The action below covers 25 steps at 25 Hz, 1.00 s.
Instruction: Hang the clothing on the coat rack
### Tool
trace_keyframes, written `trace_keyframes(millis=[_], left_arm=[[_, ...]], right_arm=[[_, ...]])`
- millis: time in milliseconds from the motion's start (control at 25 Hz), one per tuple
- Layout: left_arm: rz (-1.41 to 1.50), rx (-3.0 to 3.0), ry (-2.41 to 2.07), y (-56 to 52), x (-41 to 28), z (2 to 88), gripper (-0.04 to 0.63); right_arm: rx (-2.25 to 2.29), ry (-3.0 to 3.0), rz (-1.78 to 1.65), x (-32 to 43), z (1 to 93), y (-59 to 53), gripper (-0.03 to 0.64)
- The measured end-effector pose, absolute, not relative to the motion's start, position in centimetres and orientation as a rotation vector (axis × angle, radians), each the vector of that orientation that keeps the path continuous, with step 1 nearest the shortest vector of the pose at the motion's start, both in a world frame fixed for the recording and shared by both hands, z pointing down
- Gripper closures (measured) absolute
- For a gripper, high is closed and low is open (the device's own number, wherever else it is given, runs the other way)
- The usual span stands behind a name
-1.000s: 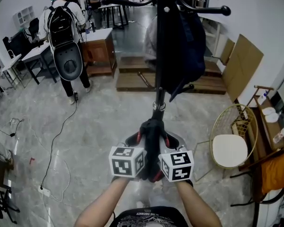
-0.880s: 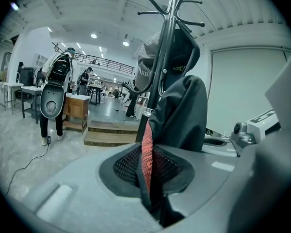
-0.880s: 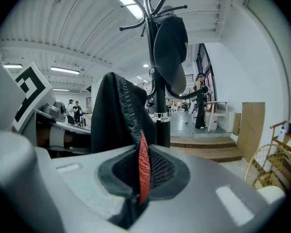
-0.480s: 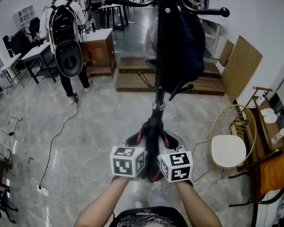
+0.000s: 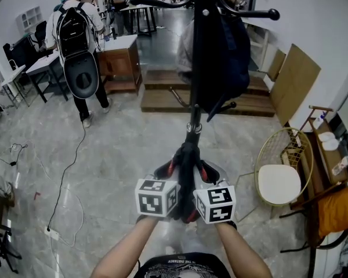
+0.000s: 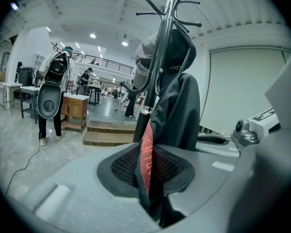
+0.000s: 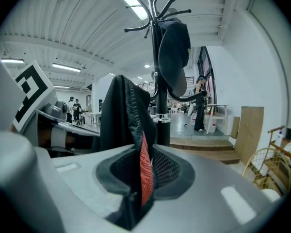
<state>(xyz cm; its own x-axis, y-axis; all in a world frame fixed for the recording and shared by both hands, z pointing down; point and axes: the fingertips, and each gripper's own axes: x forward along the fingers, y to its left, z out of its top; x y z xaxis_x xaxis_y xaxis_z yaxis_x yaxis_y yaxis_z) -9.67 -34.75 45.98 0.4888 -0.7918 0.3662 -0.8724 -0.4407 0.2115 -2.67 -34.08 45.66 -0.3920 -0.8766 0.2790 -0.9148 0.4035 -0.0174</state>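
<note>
A black garment with a red mesh strip [image 5: 187,161] is bunched between my two grippers, low in front of the coat rack pole [image 5: 195,117]. My left gripper [image 5: 173,171] has the fabric [image 6: 177,110] pinched between its pads, and its jaws are opening. My right gripper [image 5: 203,172] is shut on the same garment [image 7: 121,115]. In the left gripper view the left gripper [image 6: 148,178] faces the rack [image 6: 157,57]. The right gripper [image 7: 143,178] looks up at the rack [image 7: 157,47]. A dark jacket [image 5: 223,51] hangs from the rack's upper hooks.
A person with a backpack [image 5: 78,45] stands at the back left by a wooden cabinet [image 5: 120,62]. A cable [image 5: 69,167] trails over the floor at left. A gold wire chair [image 5: 281,172] stands at right, and boards [image 5: 293,80] lean on the wall.
The grippers and the garment have hardly moved. The person with the backpack has shifted a little at the back left.
</note>
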Motion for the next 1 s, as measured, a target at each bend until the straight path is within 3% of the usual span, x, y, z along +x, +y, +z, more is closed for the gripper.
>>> trace_keyframes(millis=[400, 1000], left_arm=[[0.283, 2.374, -1.416, -33.9, -10.1, 45.5, 0.508], [0.255, 2.416, -1.425, -31.6, -10.0, 44.3, 0.491]], right_arm=[[1.593, -2.42, 0.224, -2.7, 45.5, -33.0, 0.543], [1.61, -2.427, 0.213, -2.9, 45.4, -30.7, 0.54]])
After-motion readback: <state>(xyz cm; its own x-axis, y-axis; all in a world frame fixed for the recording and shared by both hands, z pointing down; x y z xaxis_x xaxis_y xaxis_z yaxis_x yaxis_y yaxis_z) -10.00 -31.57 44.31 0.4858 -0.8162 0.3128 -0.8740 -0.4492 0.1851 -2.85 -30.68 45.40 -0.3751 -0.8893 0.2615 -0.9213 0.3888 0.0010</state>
